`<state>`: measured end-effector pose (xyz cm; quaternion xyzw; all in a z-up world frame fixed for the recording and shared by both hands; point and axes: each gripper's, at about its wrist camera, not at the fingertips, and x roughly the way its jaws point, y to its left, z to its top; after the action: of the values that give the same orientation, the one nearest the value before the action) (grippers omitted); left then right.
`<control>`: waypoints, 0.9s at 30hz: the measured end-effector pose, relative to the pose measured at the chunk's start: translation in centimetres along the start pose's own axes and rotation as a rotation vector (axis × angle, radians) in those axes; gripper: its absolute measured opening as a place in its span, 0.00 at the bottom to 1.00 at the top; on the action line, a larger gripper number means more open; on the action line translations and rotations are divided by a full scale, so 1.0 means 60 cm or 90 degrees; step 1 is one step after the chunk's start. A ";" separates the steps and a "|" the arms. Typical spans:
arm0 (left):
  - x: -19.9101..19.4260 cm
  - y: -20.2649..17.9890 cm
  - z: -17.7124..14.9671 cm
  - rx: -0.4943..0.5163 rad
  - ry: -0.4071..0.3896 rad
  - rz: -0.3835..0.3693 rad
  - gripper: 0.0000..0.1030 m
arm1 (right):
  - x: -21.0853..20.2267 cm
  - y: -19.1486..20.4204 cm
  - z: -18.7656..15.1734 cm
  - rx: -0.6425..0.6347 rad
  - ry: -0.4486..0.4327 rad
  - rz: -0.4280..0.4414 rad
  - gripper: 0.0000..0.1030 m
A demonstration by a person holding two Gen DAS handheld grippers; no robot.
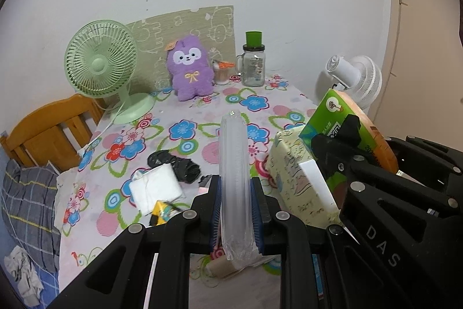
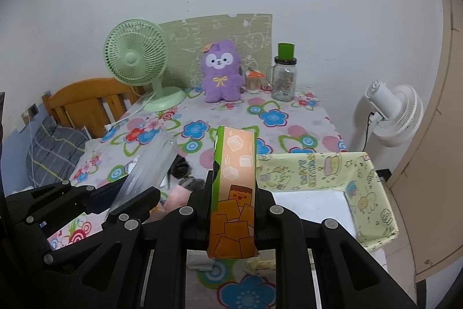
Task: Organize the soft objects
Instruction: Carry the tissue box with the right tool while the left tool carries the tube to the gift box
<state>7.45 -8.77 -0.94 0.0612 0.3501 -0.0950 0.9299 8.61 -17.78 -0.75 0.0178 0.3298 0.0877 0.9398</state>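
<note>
While your left gripper (image 1: 237,210) has its jaws clamped on a clear sleeve of plastic cups (image 1: 233,164) at the frame's middle, your right gripper (image 2: 231,204) squeezes an orange-and-green tissue pack (image 2: 234,187) over the flowery tabletop (image 2: 301,129).

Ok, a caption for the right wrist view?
Right gripper clamps an orange-and-green carton beside the open yellow box.

A home bedroom: wooden bed frame (image 1: 49,129), plush toy (image 1: 191,68), desk fan (image 1: 101,60).

Left tool (image 1: 236,210) clamps a clear plastic sleeve (image 1: 233,164) above the floral table (image 1: 185,112).
</note>
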 end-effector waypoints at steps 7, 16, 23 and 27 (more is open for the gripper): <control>0.017 -0.036 0.022 0.011 -0.002 -0.013 0.18 | -0.001 -0.044 0.007 0.016 -0.001 -0.012 0.20; 0.055 -0.076 0.043 0.026 0.011 -0.041 0.18 | 0.011 -0.100 0.014 0.032 0.007 -0.041 0.20; 0.088 -0.095 0.054 0.030 0.027 -0.059 0.18 | 0.032 -0.132 0.018 0.044 0.020 -0.061 0.20; 0.108 -0.104 0.061 0.033 0.035 -0.066 0.18 | 0.047 -0.147 0.020 0.052 0.029 -0.069 0.20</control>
<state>13.18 -16.39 -2.80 0.0698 0.3758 -0.1506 0.9117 12.84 -25.97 -2.35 0.0360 0.3546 0.0237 0.9340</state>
